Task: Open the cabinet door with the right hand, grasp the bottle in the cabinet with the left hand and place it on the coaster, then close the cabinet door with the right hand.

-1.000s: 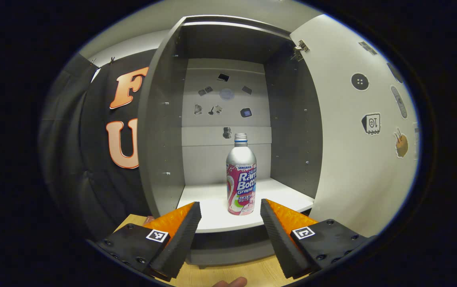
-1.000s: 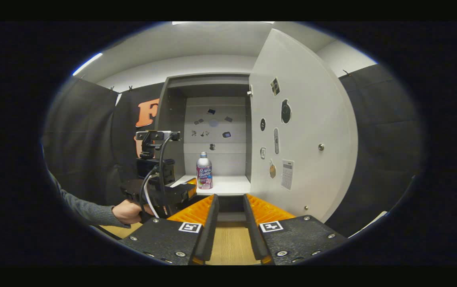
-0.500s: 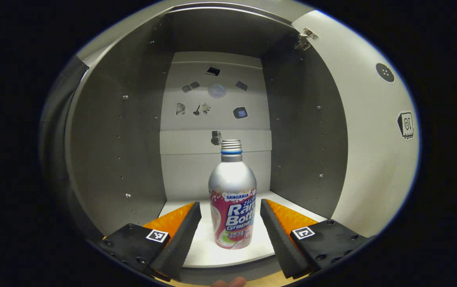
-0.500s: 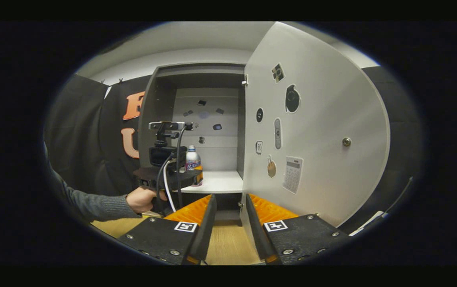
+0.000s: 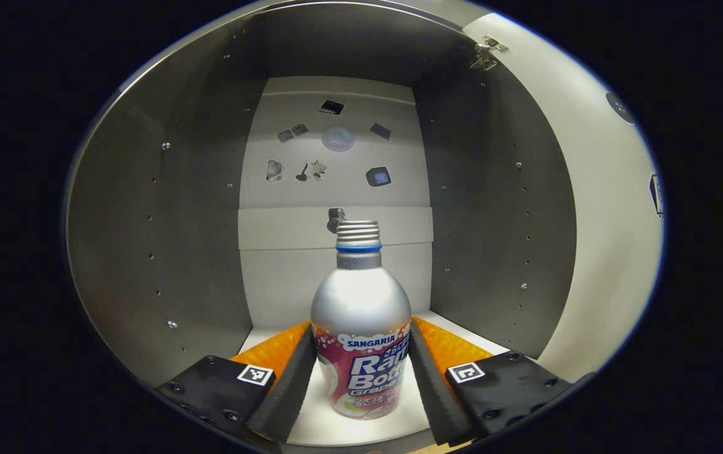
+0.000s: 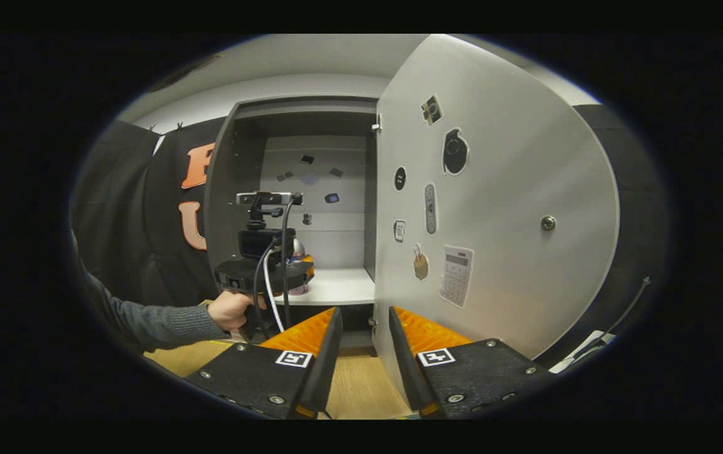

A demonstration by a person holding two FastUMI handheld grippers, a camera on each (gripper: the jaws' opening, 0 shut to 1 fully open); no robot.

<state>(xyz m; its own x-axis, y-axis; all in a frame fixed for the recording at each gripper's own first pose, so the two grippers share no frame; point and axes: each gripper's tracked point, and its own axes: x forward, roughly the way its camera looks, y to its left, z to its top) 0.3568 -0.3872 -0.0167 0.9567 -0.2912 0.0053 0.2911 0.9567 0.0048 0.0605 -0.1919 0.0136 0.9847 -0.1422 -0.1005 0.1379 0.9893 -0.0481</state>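
Left gripper view: the left gripper (image 5: 361, 372) has advanced into the cabinet (image 5: 166, 208); its jaws now flank the bottle (image 5: 361, 328) on the shelf, closing but whether gripping, I cannot tell. Grasp is imminent.

Right gripper view: the right gripper (image 6: 358, 353), jaws slightly apart and empty, waits by the open door (image 6: 512, 208); the person's hand (image 6: 229, 310) shows.
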